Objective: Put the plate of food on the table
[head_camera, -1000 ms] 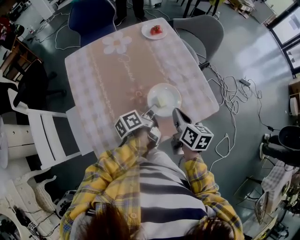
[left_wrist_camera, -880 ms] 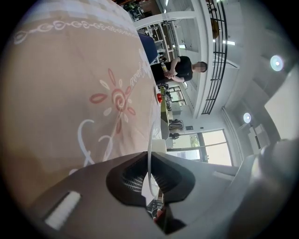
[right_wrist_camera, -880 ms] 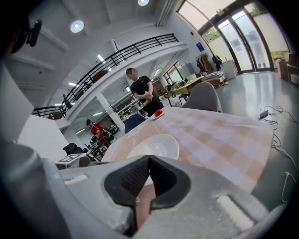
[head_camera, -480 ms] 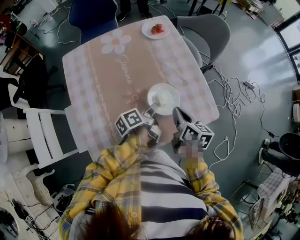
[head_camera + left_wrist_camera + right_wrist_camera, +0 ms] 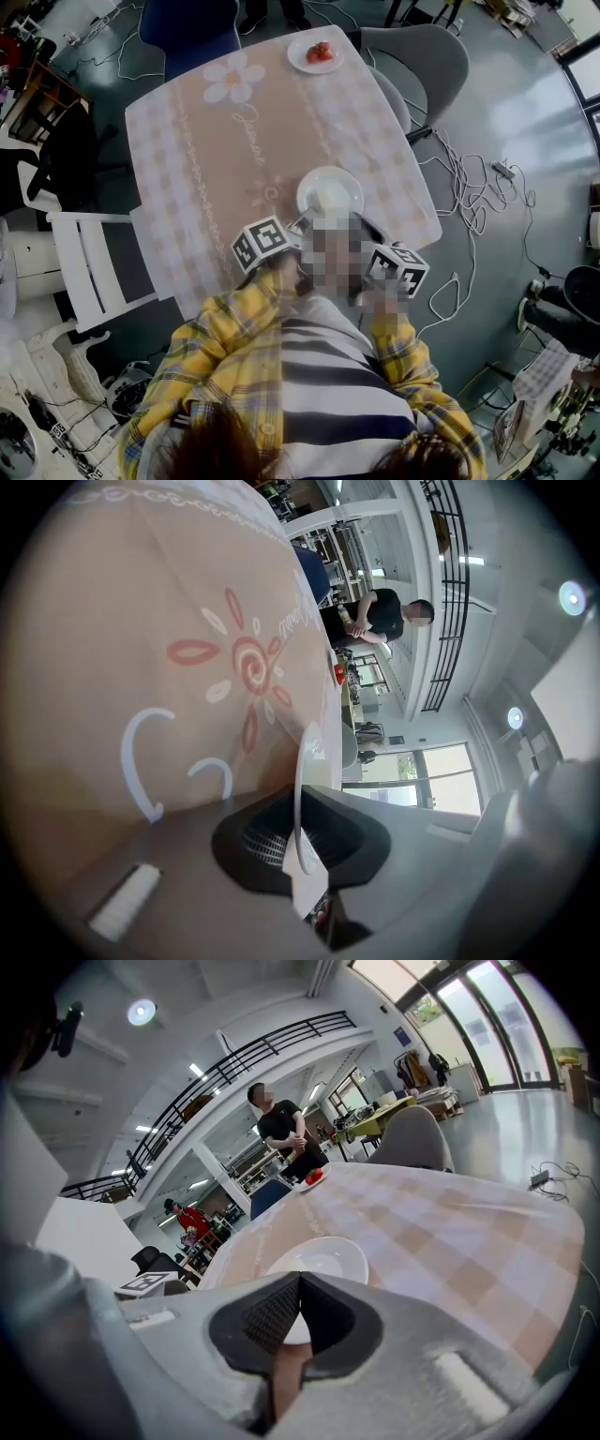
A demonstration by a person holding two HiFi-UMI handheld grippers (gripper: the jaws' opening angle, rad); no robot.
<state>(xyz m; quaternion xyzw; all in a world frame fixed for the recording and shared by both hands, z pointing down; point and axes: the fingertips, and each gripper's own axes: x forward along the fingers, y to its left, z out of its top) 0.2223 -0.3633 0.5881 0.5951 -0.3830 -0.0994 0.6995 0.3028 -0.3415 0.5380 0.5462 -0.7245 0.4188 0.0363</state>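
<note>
Cool, even indoor light, muted colours. Shadows faint, no hard edges. Ceiling lamp (image 5: 142, 1011) flares white; tall windows (image 5: 473, 1012) blown out. Pale sheen on grey floor (image 5: 511, 98). Both gripper views bulge, corners black. Plate (image 5: 299, 803) rim, close to lens in left gripper view, soft.

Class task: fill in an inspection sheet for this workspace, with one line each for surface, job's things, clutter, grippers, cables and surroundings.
Surface: table under a pink checked cloth with flower prints.
Job's things: white plate with pale food, near the person's edge of the table; cannot tell whether it rests on the cloth.
Clutter: second plate with red food at the far edge.
Grippers: left gripper shut on the white plate's rim; right gripper jaws together, white plate just beyond.
Cables: loose cables on the floor on the person's right.
Surroundings: grey chair, blue chair, white chair around the table.
</note>
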